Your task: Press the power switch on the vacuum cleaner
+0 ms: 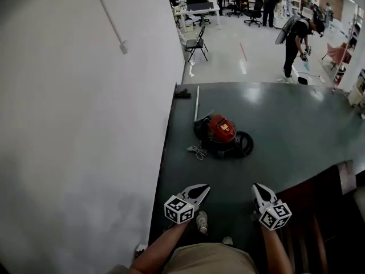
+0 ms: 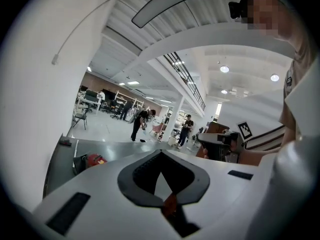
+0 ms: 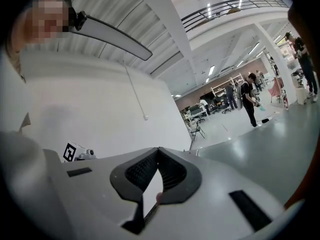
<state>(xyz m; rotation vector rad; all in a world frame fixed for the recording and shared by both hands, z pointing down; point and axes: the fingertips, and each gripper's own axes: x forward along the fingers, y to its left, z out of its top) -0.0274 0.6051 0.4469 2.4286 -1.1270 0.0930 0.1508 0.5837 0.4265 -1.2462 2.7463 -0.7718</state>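
The red canister vacuum cleaner (image 1: 221,129) lies on the dark green floor, well ahead of both grippers, with its black hose (image 1: 245,144) coiled at its right and a white cord (image 1: 197,150) at its left. It also shows small at the lower left of the left gripper view as the vacuum cleaner (image 2: 94,159). My left gripper (image 1: 204,187) and right gripper (image 1: 256,187) are held low in front of me, side by side and far short of the vacuum. The left gripper (image 2: 161,151) and the right gripper (image 3: 158,149) each have their tips together and hold nothing.
A white wall (image 1: 85,124) runs along the left edge of the green floor (image 1: 285,124). A thin white rod (image 1: 197,103) and a small black object (image 1: 182,94) lie behind the vacuum. Farther off are a chair (image 1: 196,43) and a bending person (image 1: 296,39). Brown woodwork (image 1: 319,210) borders the right.
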